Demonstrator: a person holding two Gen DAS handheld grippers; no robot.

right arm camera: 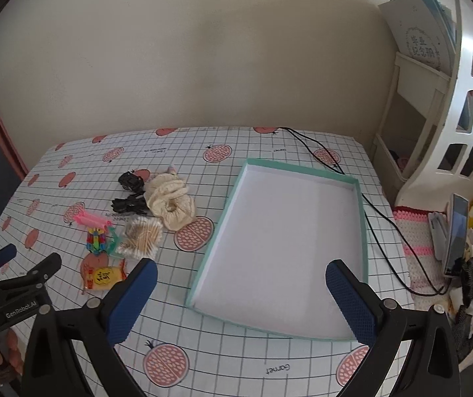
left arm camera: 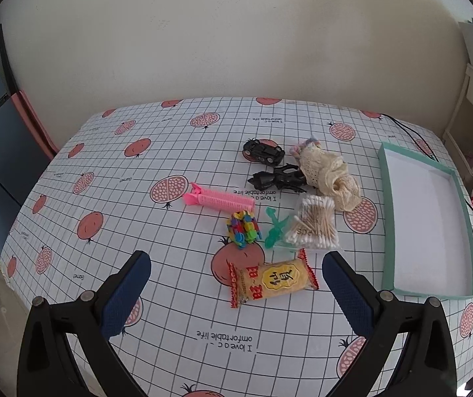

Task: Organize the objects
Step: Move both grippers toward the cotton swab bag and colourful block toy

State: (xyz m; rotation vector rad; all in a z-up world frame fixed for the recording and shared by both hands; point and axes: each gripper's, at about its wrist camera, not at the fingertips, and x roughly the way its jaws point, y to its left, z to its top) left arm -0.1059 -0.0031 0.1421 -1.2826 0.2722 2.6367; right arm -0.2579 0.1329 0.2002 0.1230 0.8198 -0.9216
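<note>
While wide open, left hand-held gripper (left arm camera: pixel 236 284) frames snack pkt (left arm camera: pixel 272 278).

The white grid-patterned plastic cloth (left arm camera: pixel 170 297) with pink pomegranates covering the bench reads "I love a comfortable life" and "Garnet". The black left gripper (right arm camera: pixel 1 258) carries white "GenRobot.AI" lettering.

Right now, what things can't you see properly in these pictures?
- Black figure, left wrist view: dark, its far end tucked under the cream lace cloth; what it is stays unclear.
- Cotton swab bag, left wrist view: print too small and upside down.
- Black cable, right wrist view: both ends run out of sight, past the tray and table edge.
- Clutter at right, right wrist view: distorted by the fisheye edge.
</note>
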